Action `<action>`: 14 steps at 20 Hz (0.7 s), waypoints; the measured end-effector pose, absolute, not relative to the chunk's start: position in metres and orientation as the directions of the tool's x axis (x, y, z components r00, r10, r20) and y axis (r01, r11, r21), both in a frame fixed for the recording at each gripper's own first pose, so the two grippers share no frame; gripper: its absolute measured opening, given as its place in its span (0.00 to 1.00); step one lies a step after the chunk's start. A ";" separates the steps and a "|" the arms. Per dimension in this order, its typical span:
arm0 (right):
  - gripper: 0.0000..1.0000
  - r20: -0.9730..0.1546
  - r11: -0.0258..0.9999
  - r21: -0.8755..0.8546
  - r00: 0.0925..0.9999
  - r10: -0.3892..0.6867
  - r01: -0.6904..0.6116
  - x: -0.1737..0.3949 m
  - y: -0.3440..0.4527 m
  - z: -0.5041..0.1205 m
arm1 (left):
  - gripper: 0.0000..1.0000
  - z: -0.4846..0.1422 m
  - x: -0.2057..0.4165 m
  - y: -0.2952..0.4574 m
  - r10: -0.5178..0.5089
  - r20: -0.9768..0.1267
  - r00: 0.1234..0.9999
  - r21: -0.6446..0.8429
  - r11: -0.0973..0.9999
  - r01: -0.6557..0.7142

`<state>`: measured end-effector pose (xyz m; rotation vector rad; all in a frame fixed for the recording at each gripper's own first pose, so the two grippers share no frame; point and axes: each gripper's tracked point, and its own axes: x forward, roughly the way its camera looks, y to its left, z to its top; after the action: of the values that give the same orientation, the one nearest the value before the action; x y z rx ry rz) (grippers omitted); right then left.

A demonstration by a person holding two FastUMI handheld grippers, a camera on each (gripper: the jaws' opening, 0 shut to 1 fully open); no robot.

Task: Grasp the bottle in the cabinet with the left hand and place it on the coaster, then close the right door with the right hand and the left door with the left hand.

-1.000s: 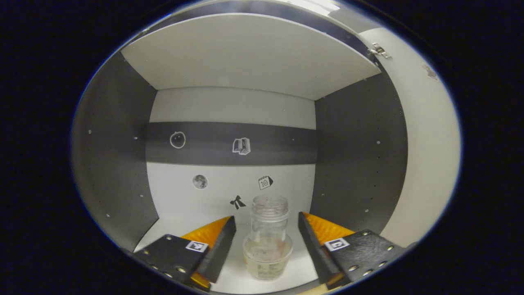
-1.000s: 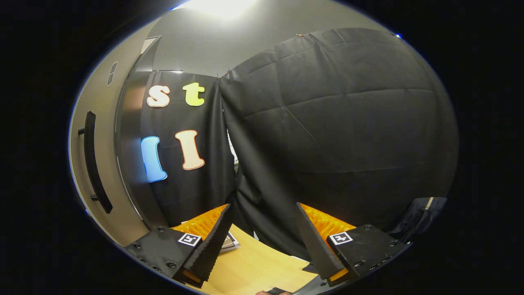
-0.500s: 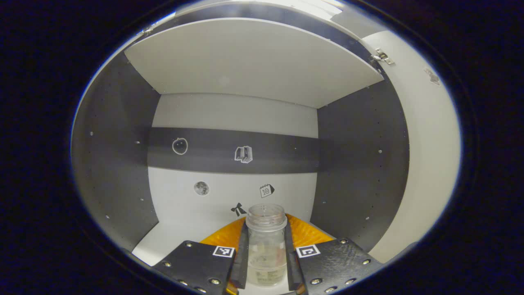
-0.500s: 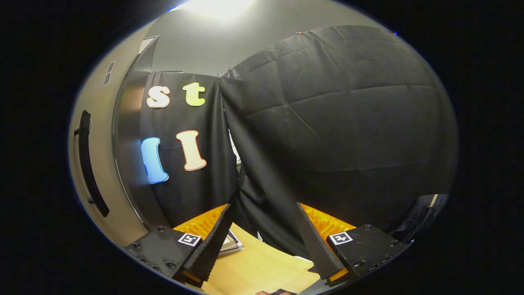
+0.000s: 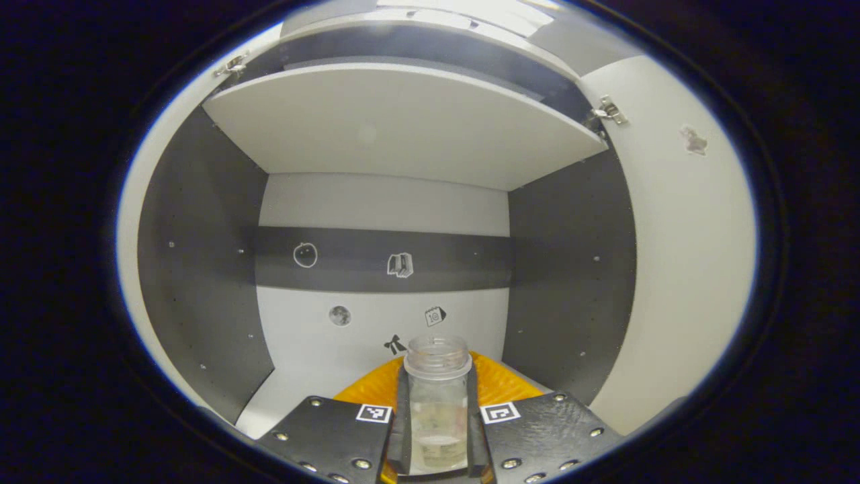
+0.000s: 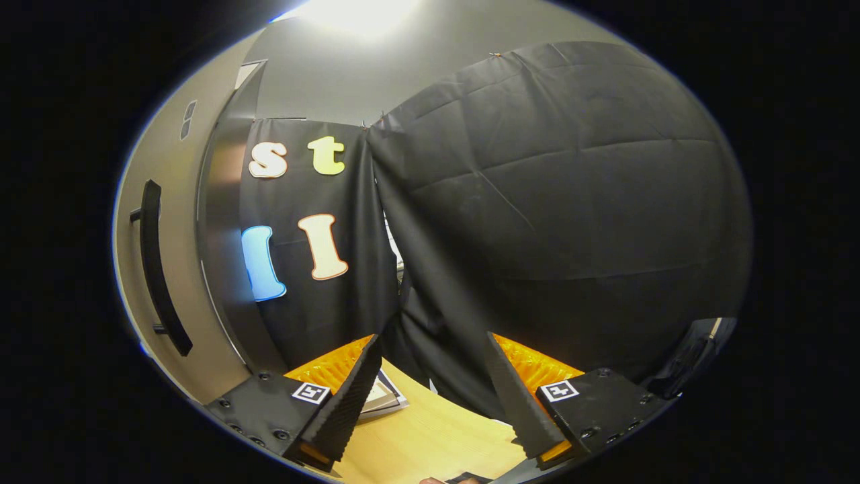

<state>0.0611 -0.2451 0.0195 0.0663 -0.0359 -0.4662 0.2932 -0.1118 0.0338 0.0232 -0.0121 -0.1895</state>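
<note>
The bottle [image 5: 437, 403] is a small clear jar with a wide threaded mouth, straight see-through walls and a pale label low on its body; it stands upright inside the cabinet [image 5: 201, 269], in front of the back panel and nearer the cabinet's right wall than its left. The cabinet is made of smooth flat boards: dark grey side walls dotted with small shelf-pin holes, a pale shelf [image 5: 403, 121] overhead, and a pale back panel crossed by a dark band, with small stickers [image 5: 400, 265] of simple shapes on it. The right door [image 5: 678, 255], pale and smooth, stands open beside the cabinet's right wall, a metal hinge [image 5: 608, 111] at its top corner.

The left gripper [image 5: 437, 430] reaches level and straight into the cabinet, pointed at the back panel. Its two fingers press on the bottle's body from either side, gripping it, with the bottle's neck and rim rising above the fingers and centred between them.

In the right gripper view, the right gripper [image 6: 430, 390] is held roughly level outside the cabinet, above a light wooden tabletop [image 6: 430, 437] with visible grain. Its jaws are spread wide with nothing between them. To its left stands a door panel bearing a long dark bar handle [image 6: 158, 269]. A flat printed sheet [image 6: 386, 396] lies on the tabletop just beyond the gripper's left finger.
</note>
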 end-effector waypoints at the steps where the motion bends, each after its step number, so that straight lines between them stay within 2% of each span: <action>1: 0.92 0.023 0.890 0.072 0.892 -0.452 0.450 0.059 -0.245 0.022 | 0.33 0.040 0.283 -0.114 -0.207 0.017 0.978 0.026 0.978 0.206; 5: 0.92 0.031 0.891 0.076 0.892 -0.450 0.447 0.050 -0.240 0.028 | 0.33 0.052 0.246 -0.117 -0.266 0.009 0.964 0.018 0.964 0.265; 13: 0.92 0.039 0.902 0.053 0.902 -0.431 0.429 0.038 -0.216 0.041 | 0.33 0.018 0.184 -0.123 -0.363 -0.081 0.928 -0.026 0.932 0.363; 14: 0.92 0.043 0.903 0.048 0.903 -0.428 0.426 0.036 -0.212 0.042 | 0.39 0.013 0.178 -0.125 -0.379 -0.088 0.921 -0.042 0.925 0.377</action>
<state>0.0355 -0.2123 0.0419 0.0375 -0.0527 -0.4417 0.1783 -0.1249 0.0135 -0.0241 0.0948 -0.3883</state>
